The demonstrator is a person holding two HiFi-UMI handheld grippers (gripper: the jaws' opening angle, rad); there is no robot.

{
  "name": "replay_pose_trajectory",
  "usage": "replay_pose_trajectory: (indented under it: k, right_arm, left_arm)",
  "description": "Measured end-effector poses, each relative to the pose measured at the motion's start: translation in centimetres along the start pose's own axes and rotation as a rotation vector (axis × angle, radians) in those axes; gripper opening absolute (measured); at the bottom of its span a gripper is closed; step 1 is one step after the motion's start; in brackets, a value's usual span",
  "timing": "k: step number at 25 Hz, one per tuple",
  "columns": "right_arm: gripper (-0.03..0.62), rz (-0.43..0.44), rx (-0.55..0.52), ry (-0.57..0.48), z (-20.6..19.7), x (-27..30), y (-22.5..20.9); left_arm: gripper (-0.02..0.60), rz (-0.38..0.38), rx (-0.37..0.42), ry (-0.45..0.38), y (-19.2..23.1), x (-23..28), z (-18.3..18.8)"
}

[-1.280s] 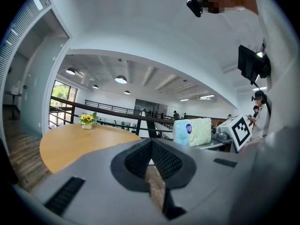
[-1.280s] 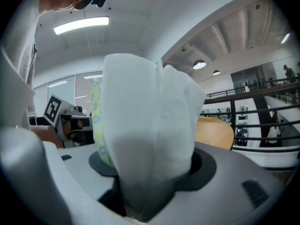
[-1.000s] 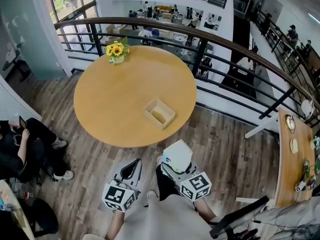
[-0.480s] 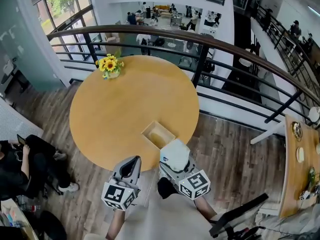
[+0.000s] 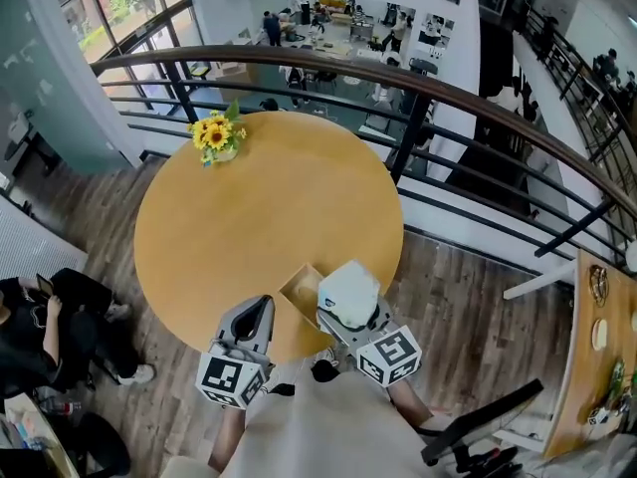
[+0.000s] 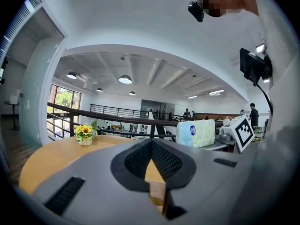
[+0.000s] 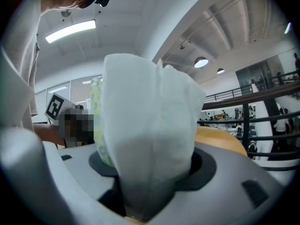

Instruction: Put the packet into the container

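A small open wooden container [image 5: 299, 289] sits on the round wooden table [image 5: 259, 207] at its near edge. My right gripper [image 5: 345, 305] is shut on a white soft packet [image 5: 348, 289], which hangs just right of the container and overlaps its right rim. In the right gripper view the packet [image 7: 150, 135] fills the space between the jaws and stands up out of them. My left gripper [image 5: 257, 313] is just left of the container, shut, with nothing in it. From the left gripper view the packet [image 6: 202, 132] shows at the right, with a blue mark on its end.
A pot of sunflowers [image 5: 214, 135] stands at the table's far left edge. A dark curved railing [image 5: 418, 98] runs behind the table, with a drop to a lower floor beyond. A person in black sits at the left [image 5: 40, 317]. Another table edge [image 5: 597, 347] is at the right.
Both grippers have come forward from over the floor to the table's near edge. The packet now hangs beside the container, where it was well short of it before.
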State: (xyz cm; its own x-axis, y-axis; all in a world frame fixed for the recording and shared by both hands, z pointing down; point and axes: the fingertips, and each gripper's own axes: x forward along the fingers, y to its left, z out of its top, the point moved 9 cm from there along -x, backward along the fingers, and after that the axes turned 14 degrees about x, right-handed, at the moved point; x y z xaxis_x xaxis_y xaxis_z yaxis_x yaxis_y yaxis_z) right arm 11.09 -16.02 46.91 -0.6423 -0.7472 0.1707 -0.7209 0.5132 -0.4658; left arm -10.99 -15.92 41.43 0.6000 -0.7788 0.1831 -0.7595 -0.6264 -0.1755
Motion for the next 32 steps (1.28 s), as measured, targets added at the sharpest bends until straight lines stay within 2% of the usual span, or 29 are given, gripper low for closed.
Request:
replay_pose_trajectory:
  k: [9, 18, 24, 32]
  right_arm:
    - [0.302, -0.005, 0.007, 0.019, 1.3, 2.9, -0.2]
    - [0.302, -0.06, 0.014, 0.025, 1.2, 3.0, 0.0]
    - [0.302, -0.086, 0.018, 0.104, -0.3, 3.0, -0.6]
    - [0.302, -0.104, 0.065, 0.253, -5.4, 3.2, -2.6]
  left_arm:
    - [0.005, 0.045, -0.034, 0.031, 3.2, -0.3, -0.7]
    - [0.005, -0.012, -0.053, 0.042, 4.3, 0.5, -1.1]
    - [0.005, -0.026, -0.085, 0.075, 4.3, 0.8, -1.9]
    - [0.005, 0.001, -0.118, 0.107, 4.0, 0.2, -3.2]
